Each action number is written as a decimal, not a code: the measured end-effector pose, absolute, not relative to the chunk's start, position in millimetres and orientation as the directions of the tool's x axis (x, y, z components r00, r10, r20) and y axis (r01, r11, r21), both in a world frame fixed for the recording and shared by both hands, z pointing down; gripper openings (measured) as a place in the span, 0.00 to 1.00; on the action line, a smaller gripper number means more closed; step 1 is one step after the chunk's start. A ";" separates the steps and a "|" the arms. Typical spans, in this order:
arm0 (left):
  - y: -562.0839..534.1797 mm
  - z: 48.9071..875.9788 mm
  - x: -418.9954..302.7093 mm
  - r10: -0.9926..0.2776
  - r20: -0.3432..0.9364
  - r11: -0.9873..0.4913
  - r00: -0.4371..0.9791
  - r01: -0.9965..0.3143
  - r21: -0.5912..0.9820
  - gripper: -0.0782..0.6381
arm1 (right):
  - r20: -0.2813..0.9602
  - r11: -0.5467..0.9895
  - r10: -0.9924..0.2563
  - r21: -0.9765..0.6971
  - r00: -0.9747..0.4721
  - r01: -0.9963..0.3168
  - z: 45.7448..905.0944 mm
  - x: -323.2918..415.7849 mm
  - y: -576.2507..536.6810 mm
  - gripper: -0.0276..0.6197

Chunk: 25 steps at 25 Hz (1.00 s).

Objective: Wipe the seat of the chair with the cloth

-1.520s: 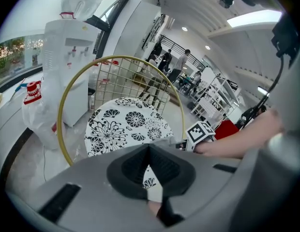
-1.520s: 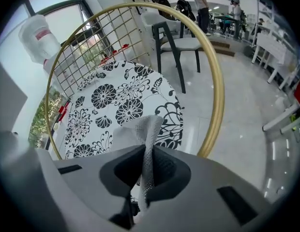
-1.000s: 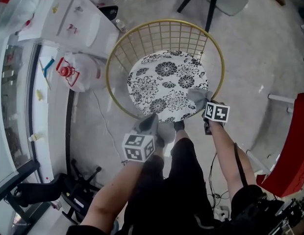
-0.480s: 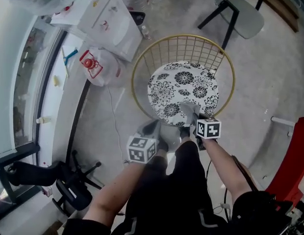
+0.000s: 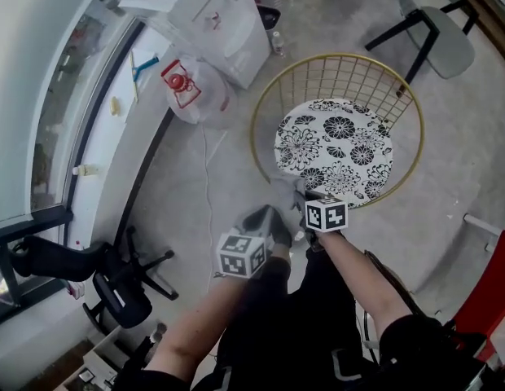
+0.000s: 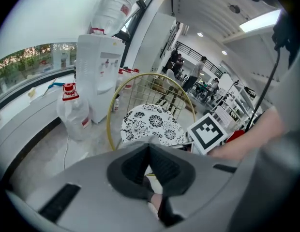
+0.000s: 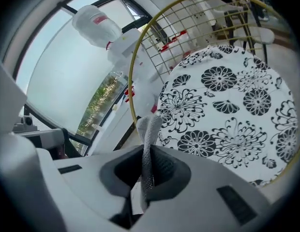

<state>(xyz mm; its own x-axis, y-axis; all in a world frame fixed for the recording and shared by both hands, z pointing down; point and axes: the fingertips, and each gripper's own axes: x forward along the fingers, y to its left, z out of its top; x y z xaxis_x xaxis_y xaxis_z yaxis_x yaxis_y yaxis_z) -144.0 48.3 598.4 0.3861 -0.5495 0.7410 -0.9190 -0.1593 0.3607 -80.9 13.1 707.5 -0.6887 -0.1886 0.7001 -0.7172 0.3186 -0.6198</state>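
Right hand-held gripper (image 7: 146,161) is clamped on a thin grey woven cloth (image 7: 149,127); the cloth sticks up out of the jaws in a folded strip. It sits at the near edge of the round black-and-white floral chair seat (image 5: 338,145), by the gold wire basket frame (image 5: 261,112) that rings the seat. Cannot tell if the cloth touches the seat. Left hand-held gripper (image 6: 149,149) has its jaws together with nothing between them, and is held just beside the right one, short of the chair. A white water dispenser (image 5: 224,19) and a clear plastic jug with a red cap (image 5: 195,88) stand on the floor left of the chair.
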 end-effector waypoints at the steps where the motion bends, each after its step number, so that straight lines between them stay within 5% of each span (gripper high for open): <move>1: 50.8 600.9 -146.9 -0.549 0.744 -0.149 0.380 -0.921 0.360 0.12 | 0.696 0.313 -0.177 -0.630 -0.696 -0.711 714.2 -88.2 14.6 0.08; 25: 47.4 635.0 -128.3 -0.493 0.754 -0.219 0.435 -0.900 0.377 0.12 | 0.813 0.191 -0.174 -0.526 -0.556 -0.829 803.2 -36.6 19.9 0.08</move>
